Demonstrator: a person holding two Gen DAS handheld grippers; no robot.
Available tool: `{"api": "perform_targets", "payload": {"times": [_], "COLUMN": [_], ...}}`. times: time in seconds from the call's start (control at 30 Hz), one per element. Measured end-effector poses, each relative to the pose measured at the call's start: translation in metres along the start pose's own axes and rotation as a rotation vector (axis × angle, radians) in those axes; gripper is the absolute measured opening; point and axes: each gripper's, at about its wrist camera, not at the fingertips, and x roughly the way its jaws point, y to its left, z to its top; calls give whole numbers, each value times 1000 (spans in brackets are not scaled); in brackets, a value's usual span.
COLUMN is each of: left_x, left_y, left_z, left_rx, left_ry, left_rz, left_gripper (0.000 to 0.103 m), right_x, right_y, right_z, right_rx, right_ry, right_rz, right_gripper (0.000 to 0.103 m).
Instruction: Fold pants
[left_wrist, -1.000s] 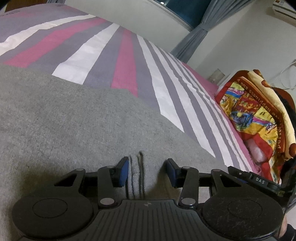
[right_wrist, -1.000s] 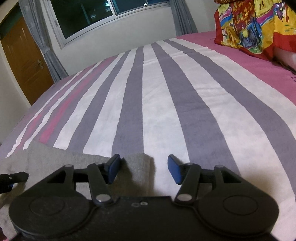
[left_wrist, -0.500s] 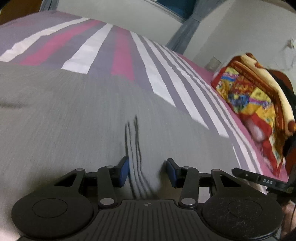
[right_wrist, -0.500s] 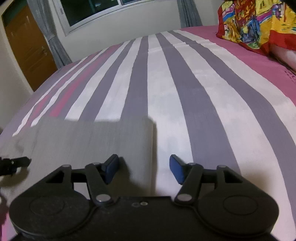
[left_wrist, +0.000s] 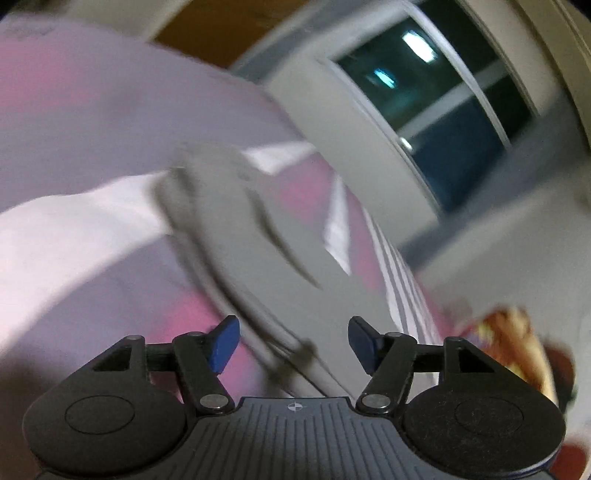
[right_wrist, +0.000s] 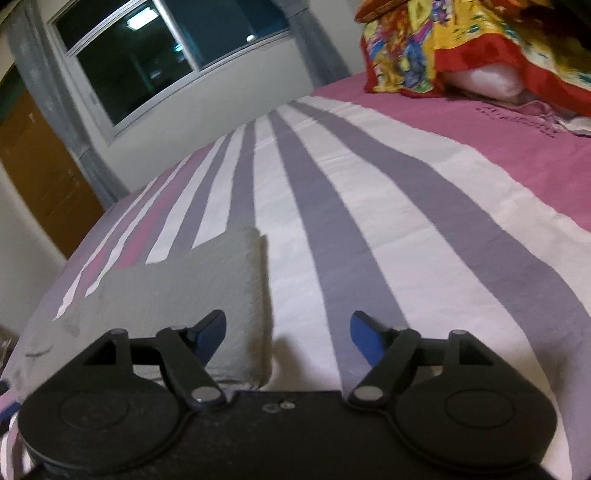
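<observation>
The grey pants (right_wrist: 192, 288) lie folded flat on the striped bed sheet (right_wrist: 406, 229). In the right wrist view their right edge runs up between my fingers. My right gripper (right_wrist: 288, 332) is open and empty, raised above that edge. In the blurred left wrist view the pants (left_wrist: 251, 243) stretch away ahead, with dark creases. My left gripper (left_wrist: 293, 341) is open and empty, lifted above the near end of the pants.
A red and yellow patterned blanket (right_wrist: 461, 48) is piled at the bed's far right. A dark window (right_wrist: 166, 55) with grey curtains and a wooden door (right_wrist: 33, 177) stand beyond the bed. The blanket also shows in the left wrist view (left_wrist: 517, 339).
Both grippers have lifted away from the pants and opened wider. The left gripper swung sharply, so its view is blurred and now faces the window.
</observation>
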Motion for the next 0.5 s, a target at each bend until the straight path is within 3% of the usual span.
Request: {"api": "perform_targets", "payload": {"times": [0.1, 0.3, 0.5], "left_x": [16, 57, 109], "left_y": [36, 70, 65], "left_z": [11, 31, 55], "left_rx": [-182, -353, -275], "left_ry": [19, -7, -2], "left_rz": [-62, -184, -188], "left_gripper": [65, 64, 61], "right_x": [7, 5, 6], "right_y": [4, 7, 9], "right_z": [-4, -6, -8], "right_rx": [-10, -34, -38], "right_ry": [12, -9, -12], "right_rz": [-15, -61, -92], "right_gripper": [75, 76, 77]}}
